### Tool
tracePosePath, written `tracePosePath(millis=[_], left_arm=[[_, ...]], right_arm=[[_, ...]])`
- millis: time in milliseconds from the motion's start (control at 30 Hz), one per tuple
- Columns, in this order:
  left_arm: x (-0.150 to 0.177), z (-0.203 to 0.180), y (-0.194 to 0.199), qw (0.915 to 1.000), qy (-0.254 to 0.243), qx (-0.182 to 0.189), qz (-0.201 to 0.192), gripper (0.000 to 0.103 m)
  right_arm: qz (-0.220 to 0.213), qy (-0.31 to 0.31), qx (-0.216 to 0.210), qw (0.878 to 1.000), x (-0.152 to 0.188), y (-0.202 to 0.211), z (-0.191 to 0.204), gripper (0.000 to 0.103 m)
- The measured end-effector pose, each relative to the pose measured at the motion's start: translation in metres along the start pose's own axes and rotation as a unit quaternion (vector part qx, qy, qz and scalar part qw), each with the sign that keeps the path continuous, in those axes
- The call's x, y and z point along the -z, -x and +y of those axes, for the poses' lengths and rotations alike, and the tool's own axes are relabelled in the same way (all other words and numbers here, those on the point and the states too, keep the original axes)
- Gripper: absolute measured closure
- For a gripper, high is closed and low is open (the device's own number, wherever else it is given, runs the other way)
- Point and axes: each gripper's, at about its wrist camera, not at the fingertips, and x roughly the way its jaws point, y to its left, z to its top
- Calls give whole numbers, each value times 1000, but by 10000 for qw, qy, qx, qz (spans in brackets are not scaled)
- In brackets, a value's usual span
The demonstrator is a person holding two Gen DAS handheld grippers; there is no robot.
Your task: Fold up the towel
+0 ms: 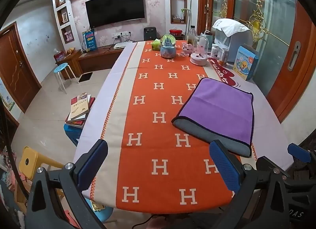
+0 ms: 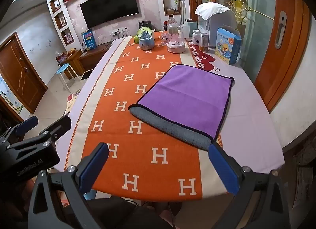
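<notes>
A purple towel (image 1: 219, 108) with a grey underside and dark trim lies folded over on the table's orange H-patterned cloth (image 1: 158, 118), right of the middle. It also shows in the right wrist view (image 2: 187, 98); its grey lower layer sticks out at the near edge. My left gripper (image 1: 158, 162) is open and empty, above the near table edge, left of the towel. My right gripper (image 2: 158, 165) is open and empty, just short of the towel's near edge. The left gripper also shows in the right wrist view (image 2: 25, 128) at the far left.
At the table's far end stand a snow globe (image 1: 167, 46), a pink glass dome (image 1: 199, 51), jars, a water dispenser (image 1: 231, 37) and a blue carton (image 1: 245, 62). A stack of books (image 1: 80, 108) and stools stand left of the table.
</notes>
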Motion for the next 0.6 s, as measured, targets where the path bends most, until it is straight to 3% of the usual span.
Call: tracePosePath(millis=[600], left_arm=[[5,1,-4,10000,25,1,65,1]], right_arm=[[3,-15,-8,10000,2,-3,2,2]])
